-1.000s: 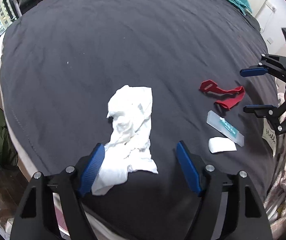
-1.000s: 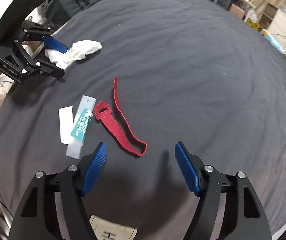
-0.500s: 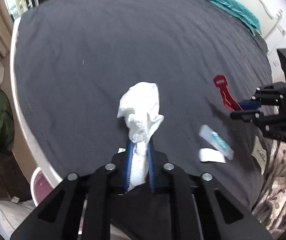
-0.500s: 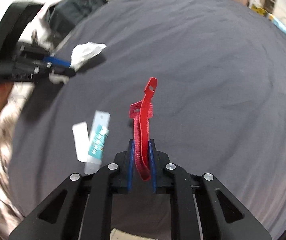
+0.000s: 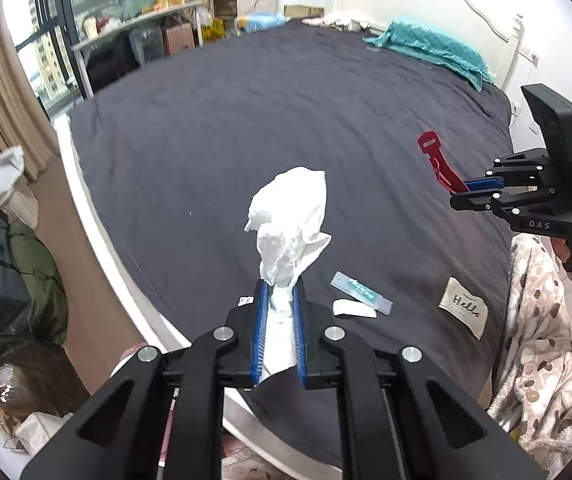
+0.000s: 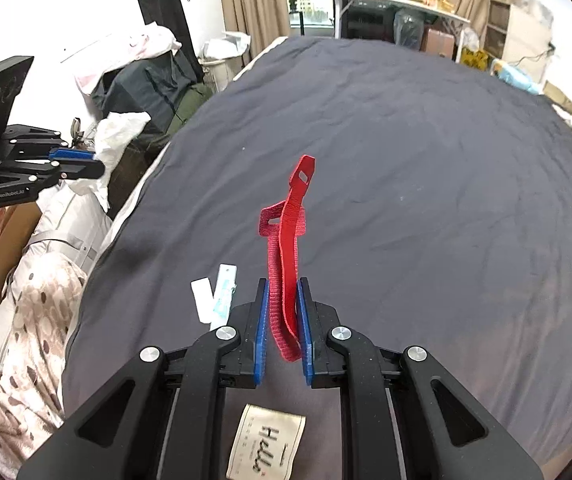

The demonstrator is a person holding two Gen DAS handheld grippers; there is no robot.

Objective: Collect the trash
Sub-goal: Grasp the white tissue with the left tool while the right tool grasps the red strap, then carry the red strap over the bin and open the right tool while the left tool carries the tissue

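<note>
While the left gripper [image 5: 279, 292] clamps a crumpled white tissue [image 5: 291, 226], the right gripper [image 6: 282, 284] pinches a red strap [image 6: 286, 240] above the bed [image 6: 426, 200]'s near edge.

Wide bare stretch of dark bedspread [image 5: 286, 128] from ten to two o'clock, free to cross. Low litter at four o'clock: clear wrapper [image 5: 362, 293] and white slip [image 5: 355, 309], just beside each other. Blocked at three o'clock by right gripper [image 5: 460, 194]; crowded past the bed edge at eight by dark bags [image 5: 10, 264].
</note>
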